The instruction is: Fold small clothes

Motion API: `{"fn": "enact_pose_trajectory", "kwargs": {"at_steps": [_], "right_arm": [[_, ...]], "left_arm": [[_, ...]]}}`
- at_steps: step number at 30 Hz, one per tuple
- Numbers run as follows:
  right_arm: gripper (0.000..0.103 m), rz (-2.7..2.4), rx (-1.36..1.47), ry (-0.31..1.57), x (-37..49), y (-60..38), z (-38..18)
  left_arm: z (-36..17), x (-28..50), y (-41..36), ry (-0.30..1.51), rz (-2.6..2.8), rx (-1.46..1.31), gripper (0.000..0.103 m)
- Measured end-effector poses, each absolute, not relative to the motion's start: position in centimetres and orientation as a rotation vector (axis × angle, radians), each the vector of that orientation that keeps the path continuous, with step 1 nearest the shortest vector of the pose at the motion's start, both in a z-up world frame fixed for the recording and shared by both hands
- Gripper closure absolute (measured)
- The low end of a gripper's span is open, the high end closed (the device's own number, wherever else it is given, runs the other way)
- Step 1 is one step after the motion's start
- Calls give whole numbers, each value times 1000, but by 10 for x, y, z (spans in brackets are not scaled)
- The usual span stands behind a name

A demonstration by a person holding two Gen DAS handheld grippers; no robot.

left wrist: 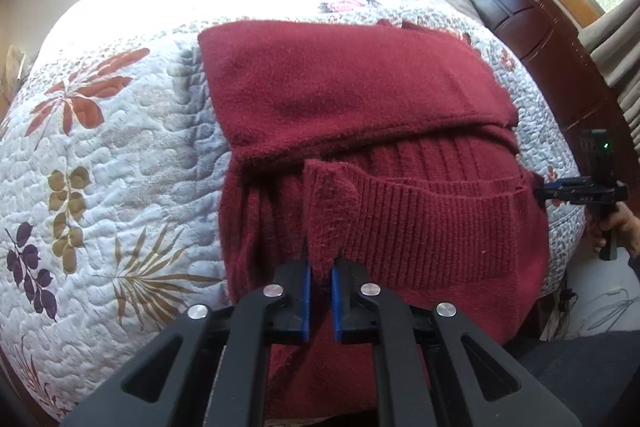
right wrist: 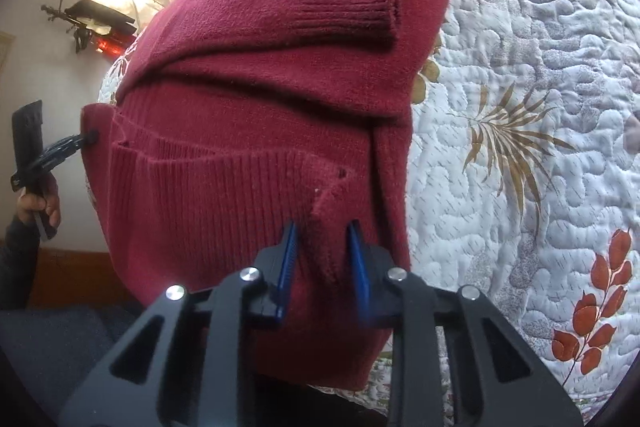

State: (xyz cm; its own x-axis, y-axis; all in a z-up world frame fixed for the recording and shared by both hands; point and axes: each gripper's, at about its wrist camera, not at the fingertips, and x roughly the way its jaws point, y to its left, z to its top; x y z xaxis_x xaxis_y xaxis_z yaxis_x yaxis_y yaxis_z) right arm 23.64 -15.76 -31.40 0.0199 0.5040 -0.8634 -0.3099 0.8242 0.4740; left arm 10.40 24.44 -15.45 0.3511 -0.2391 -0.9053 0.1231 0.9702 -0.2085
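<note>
I see bed [left wrist: 120, 131] under white quilted bedspread [right wrist: 520, 107] with red, tan, purple leaf print. Dark red knit sweater [left wrist: 360, 99] lies directly on it, partly folded, ribbed hem hanging over near edge.

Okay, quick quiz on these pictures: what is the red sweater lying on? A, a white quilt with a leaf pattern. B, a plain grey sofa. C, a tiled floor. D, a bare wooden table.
A: the red sweater is spread over a white stitched quilt printed with orange, brown and purple leaves, and the same quilt shows beside the sweater in the right wrist view.
</note>
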Motion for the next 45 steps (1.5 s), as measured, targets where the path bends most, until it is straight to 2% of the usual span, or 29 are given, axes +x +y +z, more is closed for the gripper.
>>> {"fn": "enact_pose_trajectory", "kwargs": {"at_steps": [2, 4, 5, 18, 27, 34, 45], "right_arm": [[73, 619, 184, 1407, 237, -156, -315], [85, 607, 183, 1412, 238, -153, -317], [97, 594, 173, 1411, 238, -152, -315], [98, 485, 316, 1088, 199, -201, -185], [98, 497, 344, 931, 227, -209, -111], [98, 491, 352, 945, 281, -201, -108], [98, 468, 333, 1083, 389, -176, -164]], "left_arm": [[-155, 103, 249, 1183, -223, -133, 96], [-155, 103, 251, 1180, -202, -136, 96], [-151, 102, 252, 1168, -200, -145, 96], [-66, 45, 289, 918, -101, -300, 96], [-3, 60, 291, 754, -126, -304, 96], [-1, 117, 300, 759, -159, -327, 96], [-64, 236, 319, 931, -181, -388, 96]]}}
